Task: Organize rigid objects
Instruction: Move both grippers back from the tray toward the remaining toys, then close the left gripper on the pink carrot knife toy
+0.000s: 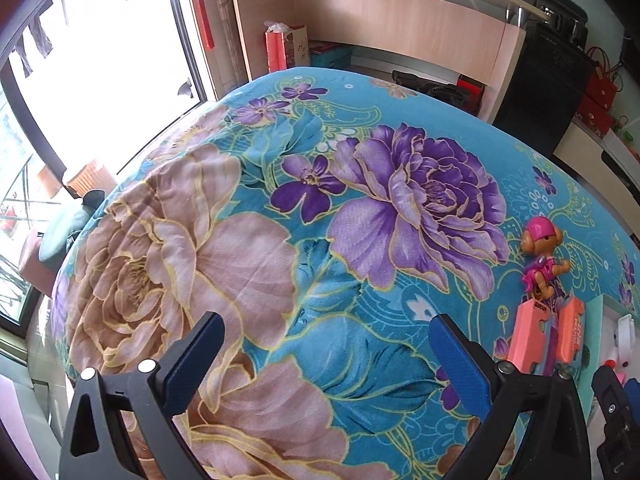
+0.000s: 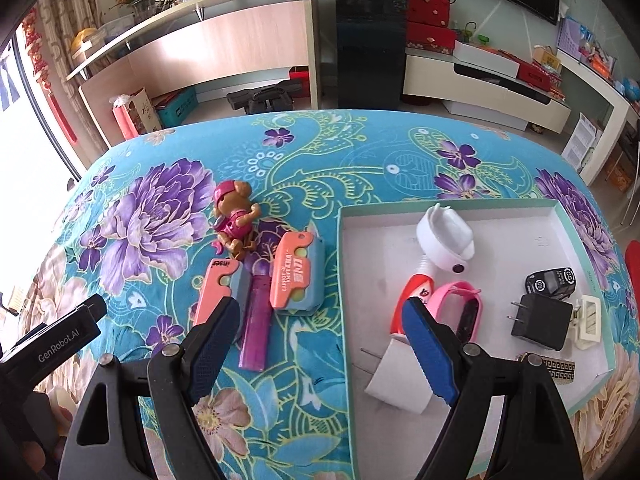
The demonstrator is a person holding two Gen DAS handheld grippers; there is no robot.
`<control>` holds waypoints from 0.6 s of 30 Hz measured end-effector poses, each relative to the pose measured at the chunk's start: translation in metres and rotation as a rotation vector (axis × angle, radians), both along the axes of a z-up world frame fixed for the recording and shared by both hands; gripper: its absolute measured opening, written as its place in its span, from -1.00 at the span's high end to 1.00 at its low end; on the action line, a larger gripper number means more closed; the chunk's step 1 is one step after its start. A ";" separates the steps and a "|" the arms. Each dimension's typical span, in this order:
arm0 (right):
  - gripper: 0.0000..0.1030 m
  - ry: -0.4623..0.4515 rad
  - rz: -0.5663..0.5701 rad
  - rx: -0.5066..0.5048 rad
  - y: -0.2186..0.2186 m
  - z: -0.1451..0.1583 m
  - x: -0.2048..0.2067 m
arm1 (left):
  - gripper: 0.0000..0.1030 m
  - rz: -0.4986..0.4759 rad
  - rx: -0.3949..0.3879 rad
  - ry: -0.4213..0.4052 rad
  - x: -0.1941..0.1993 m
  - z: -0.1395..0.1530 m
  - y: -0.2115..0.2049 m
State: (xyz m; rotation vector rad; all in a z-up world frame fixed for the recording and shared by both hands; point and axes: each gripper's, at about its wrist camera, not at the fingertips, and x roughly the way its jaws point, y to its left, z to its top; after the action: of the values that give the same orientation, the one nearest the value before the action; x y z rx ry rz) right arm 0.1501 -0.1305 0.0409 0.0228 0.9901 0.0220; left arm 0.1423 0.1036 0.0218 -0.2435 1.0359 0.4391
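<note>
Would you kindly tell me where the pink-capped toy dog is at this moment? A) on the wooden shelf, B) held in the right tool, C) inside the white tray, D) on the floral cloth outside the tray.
D: the toy dog lies on the floral cloth, left of the tray and beside the carrot knife toys, while the right tool is open and empty.
</note>
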 end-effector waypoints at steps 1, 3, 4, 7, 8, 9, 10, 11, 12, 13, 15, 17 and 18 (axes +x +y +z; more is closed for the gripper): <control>-0.62 0.002 0.011 -0.002 0.003 -0.002 0.001 | -1.00 0.007 0.000 0.002 -0.001 -0.001 0.003; -0.62 0.008 0.023 -0.003 0.007 -0.007 0.002 | -1.00 0.013 -0.010 0.006 -0.001 -0.004 0.008; -0.62 0.012 0.025 -0.001 0.009 -0.010 0.003 | -1.00 0.014 -0.020 0.006 -0.001 -0.005 0.010; -0.62 0.027 0.035 0.001 0.013 -0.018 0.006 | -1.00 0.013 -0.040 0.009 0.000 -0.009 0.012; -0.62 0.028 0.038 0.000 0.014 -0.019 0.006 | -1.00 0.010 -0.045 0.011 0.000 -0.010 0.012; -0.62 0.027 0.042 -0.002 0.015 -0.020 0.007 | -1.00 0.008 -0.051 0.013 0.001 -0.012 0.012; -0.62 0.026 0.047 -0.004 0.015 -0.021 0.006 | -1.00 0.005 -0.056 0.015 0.001 -0.013 0.012; -0.62 0.024 0.048 -0.005 0.015 -0.021 0.006 | -1.00 0.003 -0.062 0.017 0.002 -0.014 0.011; -0.62 0.022 0.048 -0.004 0.015 -0.021 0.007 | -1.00 -0.001 -0.068 0.020 0.004 -0.016 0.010; -0.62 0.019 0.044 -0.001 0.013 -0.021 0.007 | -1.00 -0.007 -0.074 0.023 0.005 -0.018 0.009; -0.62 0.015 0.032 0.005 0.009 -0.020 0.008 | -1.00 -0.021 -0.084 0.030 0.008 -0.021 0.004; -0.62 0.011 0.011 0.002 0.004 -0.020 0.009 | -1.00 -0.039 -0.089 0.034 0.012 -0.023 -0.002; -0.62 0.011 0.000 0.000 0.001 -0.020 0.009 | -1.00 -0.050 -0.093 0.032 0.014 -0.023 -0.006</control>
State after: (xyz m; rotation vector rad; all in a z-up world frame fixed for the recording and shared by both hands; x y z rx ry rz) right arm 0.1596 -0.1293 0.0207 0.0229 1.0013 0.0216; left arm 0.1560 0.0977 -0.0015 -0.2935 1.0930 0.3515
